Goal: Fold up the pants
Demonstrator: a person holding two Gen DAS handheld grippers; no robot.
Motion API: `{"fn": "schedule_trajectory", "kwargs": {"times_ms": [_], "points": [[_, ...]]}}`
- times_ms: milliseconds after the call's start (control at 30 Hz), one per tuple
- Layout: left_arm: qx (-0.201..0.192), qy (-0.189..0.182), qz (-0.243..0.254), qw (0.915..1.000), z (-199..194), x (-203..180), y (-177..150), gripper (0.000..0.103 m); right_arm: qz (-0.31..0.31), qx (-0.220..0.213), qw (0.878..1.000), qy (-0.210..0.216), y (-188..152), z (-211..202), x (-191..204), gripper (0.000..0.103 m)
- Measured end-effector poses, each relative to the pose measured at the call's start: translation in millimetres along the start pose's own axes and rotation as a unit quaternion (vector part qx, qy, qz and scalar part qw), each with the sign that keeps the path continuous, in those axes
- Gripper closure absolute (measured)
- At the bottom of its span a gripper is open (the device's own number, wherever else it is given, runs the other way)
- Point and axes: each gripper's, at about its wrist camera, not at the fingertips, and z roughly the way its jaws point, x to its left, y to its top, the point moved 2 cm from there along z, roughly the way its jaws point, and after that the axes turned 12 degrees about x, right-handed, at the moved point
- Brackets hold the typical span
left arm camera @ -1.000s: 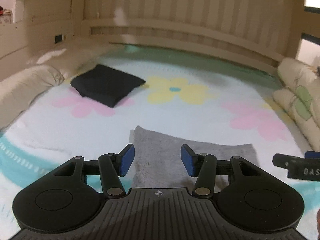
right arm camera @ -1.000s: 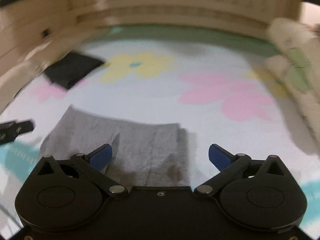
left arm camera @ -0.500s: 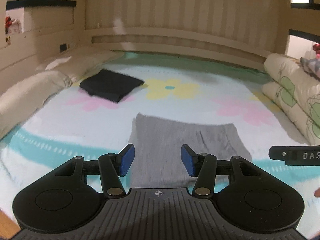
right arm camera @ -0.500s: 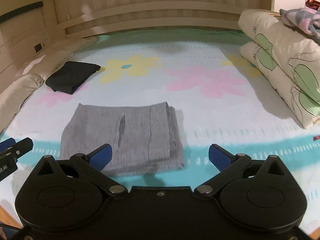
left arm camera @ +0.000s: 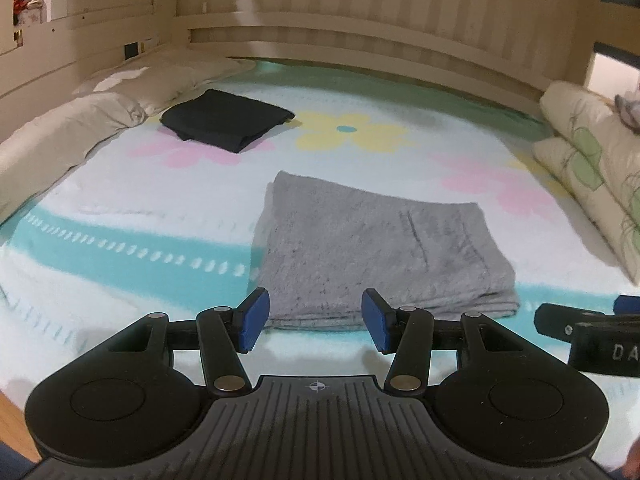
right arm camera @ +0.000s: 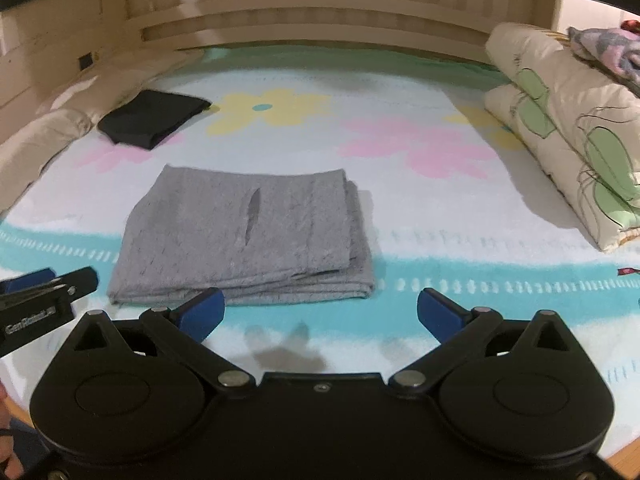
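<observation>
Broadly, the bed (right arm camera: 460, 208) filled both views, its blanket white with pink and yellow flowers and a teal band along the near edge. Rolled quilts (right arm camera: 560, 136) lay along the right side, and pale pillows (left arm camera: 72, 136) along the left. A folded black garment (left arm camera: 226, 124) sat far left, well apart from the work.

The gray pants (right arm camera: 248, 236) lay near the front edge of the bed, already folded into a flat, layered rectangle, with stacked edges showing on the near and right sides. Its long axis ran roughly left to right, only slightly longer than it was deep, and a small slit-like crease marked the top layer. Judging by that compact shape, the folding looked finished or nearly so; at most a final tidy or a move toward the black garment seemed left.

The left gripper (left arm camera: 315, 326) hovered just short of the near edge of the pants, moderately parted and holding nothing. The right gripper (right arm camera: 320, 314) hovered beside it, spread wider, likewise empty.
</observation>
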Motion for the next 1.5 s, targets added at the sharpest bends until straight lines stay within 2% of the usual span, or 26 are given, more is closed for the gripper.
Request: {"fn": "schedule_trajectory", "kwargs": {"times_ms": [133, 267, 467, 600, 733, 900, 1133, 1300, 1500], "points": [[0.014, -0.009, 0.002, 0.9999, 3, -3, -4, 0.054, -0.011, 0.017, 1.0, 0.006, -3, 4, 6, 0.001], [0.016, -0.001, 0.004, 0.9999, 2, -4, -6, 0.054, -0.025, 0.022, 0.999, 0.017, -5, 5, 14, 0.001], [0.015, 0.01, 0.018, 0.9997, 1, -8, -7, 0.054, -0.049, 0.02, 0.998, -0.017, -8, 7, 22, 0.002], [0.019, 0.015, 0.023, 0.9995, 1, -11, -9, 0.054, -0.054, 0.026, 0.998, -0.019, -10, 9, 21, 0.002], [0.022, 0.022, 0.028, 0.9991, 2, -15, -9, 0.054, -0.047, 0.025, 0.998, -0.015, -12, 9, 16, 0.002], [0.019, 0.027, 0.037, 0.9988, 1, -20, -11, 0.054, -0.019, 0.013, 0.998, -0.055, -14, 6, 12, 0.002], [0.028, 0.026, 0.046, 0.9982, 2, -24, -10, 0.054, -0.032, 0.035, 0.999, -0.01, -13, 7, 16, 0.002], [0.027, 0.03, 0.048, 0.9981, 1, -24, -12, 0.054, -0.052, 0.034, 0.998, -0.017, -14, 7, 25, 0.002], [0.025, 0.03, 0.047, 0.9981, 0, -24, -12, 0.054, -0.045, 0.044, 0.998, -0.013, -15, 9, 23, 0.002]]}}
